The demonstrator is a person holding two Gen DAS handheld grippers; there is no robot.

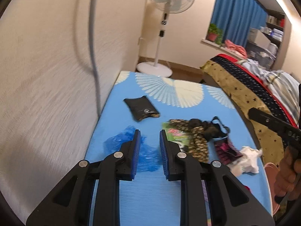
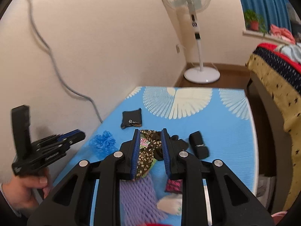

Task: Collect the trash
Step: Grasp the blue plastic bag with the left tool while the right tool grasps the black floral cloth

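Hovering over the blue fan-patterned desk, the left hand-held gripper stands partly open and empty. A crumpled blue plastic bag lies at nine o'clock of it, a black foil pouch at twelve.

From the right wrist, the right hand-held gripper gapes slightly, holding nothing, above a floral brown wrapper; purple foam netting lies at six o'clock.

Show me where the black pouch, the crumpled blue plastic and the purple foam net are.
black pouch (image 1: 140, 107): left wrist view, middle of its face.
crumpled blue plastic (image 2: 103, 141): right wrist view, its centre.
purple foam net (image 2: 138, 197): right wrist view, mid mesh.
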